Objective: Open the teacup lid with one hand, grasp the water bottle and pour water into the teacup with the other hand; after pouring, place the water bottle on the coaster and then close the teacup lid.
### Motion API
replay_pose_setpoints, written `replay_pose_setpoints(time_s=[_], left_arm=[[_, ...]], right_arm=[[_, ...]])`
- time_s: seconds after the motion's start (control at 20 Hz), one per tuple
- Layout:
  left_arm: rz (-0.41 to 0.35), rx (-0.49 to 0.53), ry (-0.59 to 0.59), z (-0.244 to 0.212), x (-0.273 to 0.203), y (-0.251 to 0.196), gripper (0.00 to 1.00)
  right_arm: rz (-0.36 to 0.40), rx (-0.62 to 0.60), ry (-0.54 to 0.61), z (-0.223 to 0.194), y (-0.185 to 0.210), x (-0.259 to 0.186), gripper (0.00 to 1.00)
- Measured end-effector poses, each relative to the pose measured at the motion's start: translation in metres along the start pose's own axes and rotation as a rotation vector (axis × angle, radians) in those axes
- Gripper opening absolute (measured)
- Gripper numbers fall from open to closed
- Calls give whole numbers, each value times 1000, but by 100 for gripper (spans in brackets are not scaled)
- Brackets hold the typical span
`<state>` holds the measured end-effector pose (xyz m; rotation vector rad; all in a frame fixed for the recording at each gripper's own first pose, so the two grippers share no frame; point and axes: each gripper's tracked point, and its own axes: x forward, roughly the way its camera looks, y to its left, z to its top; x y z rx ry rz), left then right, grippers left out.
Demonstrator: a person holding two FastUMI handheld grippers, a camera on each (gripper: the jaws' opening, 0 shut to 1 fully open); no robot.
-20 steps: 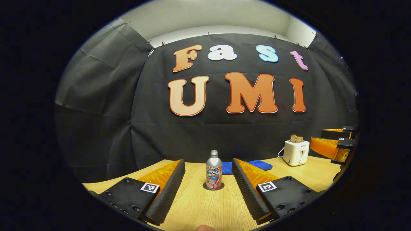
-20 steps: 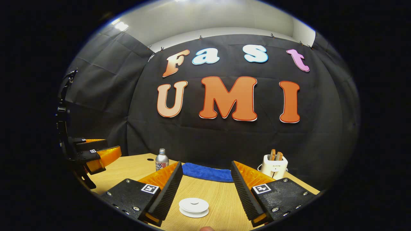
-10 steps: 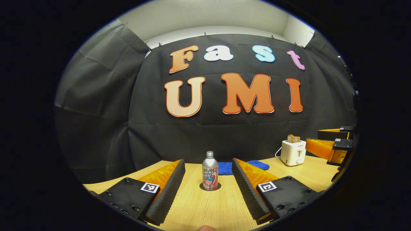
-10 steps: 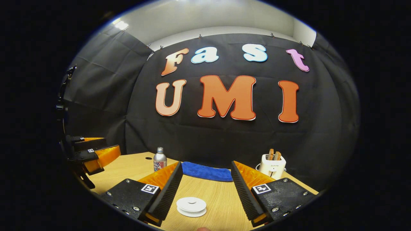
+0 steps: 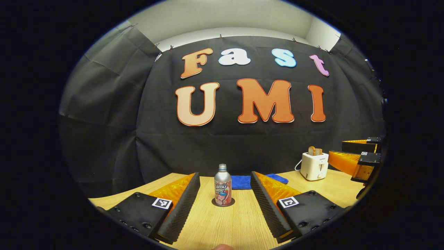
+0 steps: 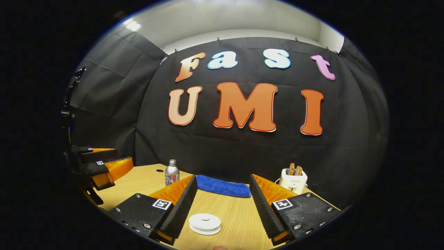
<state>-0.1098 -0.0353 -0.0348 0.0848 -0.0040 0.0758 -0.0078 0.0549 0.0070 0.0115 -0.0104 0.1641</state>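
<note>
Wooden surface (image 5: 222, 225) carries the water bottle (image 5: 222, 190) upright on its coaster (image 5: 223, 202), ahead of the left hand-held gripper (image 5: 225, 203), fingers apart. The right hand-held gripper (image 6: 222, 205), also apart, frames the white teacup lid (image 6: 205, 223): descend squarely, pinch its knob.

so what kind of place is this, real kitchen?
Likely a staged recording booth, not a kitchen: black cloth wall, a wooden table with a toaster, a water bottle and a blue cloth.
</note>
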Motion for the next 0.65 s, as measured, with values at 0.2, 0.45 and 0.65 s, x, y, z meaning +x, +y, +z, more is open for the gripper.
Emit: replay_pose_setpoints(time_s=[0.2,0.45,0.65], left_arm=[[9,-15,1,0,0,-2,100],[15,-17,-22,7,-3,-4,100],[19,-23,-39,13,-3,-4,100]], right_arm=[[5,14,-2,-1,-1,-2,90],[6,20,9,-4,1,-2,91],[0,16,-5,1,-1,-5,90]])
